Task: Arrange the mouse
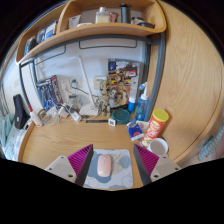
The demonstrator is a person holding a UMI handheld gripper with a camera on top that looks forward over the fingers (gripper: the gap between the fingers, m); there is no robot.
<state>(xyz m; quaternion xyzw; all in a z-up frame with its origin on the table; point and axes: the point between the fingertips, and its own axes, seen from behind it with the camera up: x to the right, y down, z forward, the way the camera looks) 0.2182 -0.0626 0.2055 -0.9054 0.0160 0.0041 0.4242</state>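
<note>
Gripper at bottom centre, jaws released, pink mouse lay between 2 fingers, on pale mousepad, wooden desk.

The gripper points forward and slightly downward, its two fingers spread wide apart. The left finger's magenta pad and the right finger's magenta pad face each other across a broad gap, each angling inward toward its tip. Neither pad presses on anything. No hand or sleeve of the person holding it shows.
</note>
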